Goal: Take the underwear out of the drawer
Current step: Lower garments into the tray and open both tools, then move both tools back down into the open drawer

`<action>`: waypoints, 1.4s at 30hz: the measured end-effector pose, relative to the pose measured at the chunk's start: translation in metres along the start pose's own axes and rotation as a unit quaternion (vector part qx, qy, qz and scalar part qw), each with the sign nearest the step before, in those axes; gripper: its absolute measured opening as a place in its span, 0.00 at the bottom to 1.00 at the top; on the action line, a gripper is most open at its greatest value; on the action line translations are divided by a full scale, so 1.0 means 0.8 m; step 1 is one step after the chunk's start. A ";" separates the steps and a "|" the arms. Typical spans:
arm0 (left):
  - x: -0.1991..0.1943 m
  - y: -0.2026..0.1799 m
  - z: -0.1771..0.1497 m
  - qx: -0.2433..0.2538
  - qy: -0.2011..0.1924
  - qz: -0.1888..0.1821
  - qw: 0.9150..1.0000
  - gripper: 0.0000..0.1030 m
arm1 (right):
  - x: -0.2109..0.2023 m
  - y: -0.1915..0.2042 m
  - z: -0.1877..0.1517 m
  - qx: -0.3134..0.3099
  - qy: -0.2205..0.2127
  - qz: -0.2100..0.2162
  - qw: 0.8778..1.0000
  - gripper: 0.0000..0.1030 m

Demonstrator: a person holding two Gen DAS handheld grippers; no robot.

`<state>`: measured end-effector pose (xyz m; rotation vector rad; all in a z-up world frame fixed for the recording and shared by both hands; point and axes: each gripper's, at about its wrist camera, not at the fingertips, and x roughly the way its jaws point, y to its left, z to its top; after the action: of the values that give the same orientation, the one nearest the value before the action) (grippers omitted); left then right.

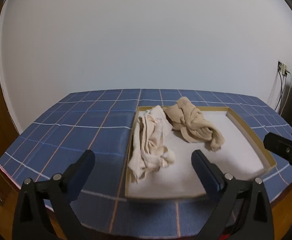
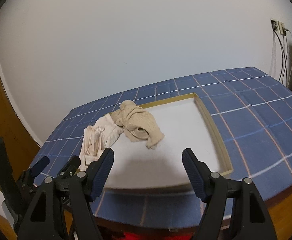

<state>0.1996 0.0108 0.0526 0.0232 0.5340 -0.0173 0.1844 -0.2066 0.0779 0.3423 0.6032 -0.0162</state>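
L claw [image 1: 143, 161] spread wide, nothing btwn fingers; hovers over near-left part of drawer [image 1: 245, 124]. R claw [image 2: 148, 159] also apart, empty, above drawer's white floor. Drawer = shallow tray w/ gold rim, sits on table w/ blue plaid cloth [image 1: 76, 128]. Inside: pale cream underwear [image 1: 150, 146] along left wall, tan knit underwear [image 1: 194, 124] just beside it, far-left corner, touching.

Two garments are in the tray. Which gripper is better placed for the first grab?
Left, probably. The left gripper is open with the pale cream garment right ahead between its fingers. The right gripper is open too, but faces bare white tray floor; the tan garment lies farther off.
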 end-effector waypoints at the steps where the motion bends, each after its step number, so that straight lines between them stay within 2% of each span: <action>1: 0.000 -0.001 -0.002 0.001 0.000 0.000 1.000 0.96 | -0.003 -0.001 -0.003 0.001 -0.002 -0.001 1.000 0.71; 9: -0.021 -0.009 -0.031 0.021 0.011 0.011 1.000 0.97 | -0.030 -0.010 -0.030 0.012 -0.002 0.003 1.000 0.71; 26: -0.058 -0.013 -0.077 0.040 0.023 -0.004 0.999 0.99 | -0.071 -0.024 -0.085 0.008 0.003 0.000 1.000 0.71; 33: -0.073 0.007 -0.099 0.062 0.033 -0.013 0.997 0.99 | -0.083 -0.028 -0.117 -0.005 0.010 0.003 1.000 0.71; 42: -0.071 0.039 -0.144 0.087 0.071 -0.016 0.994 0.99 | -0.088 -0.038 -0.173 -0.026 0.052 0.006 0.998 0.71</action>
<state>0.0933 0.0458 -0.0169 0.1882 0.6741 -0.0941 0.0461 -0.1967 0.0011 0.2980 0.7034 0.0290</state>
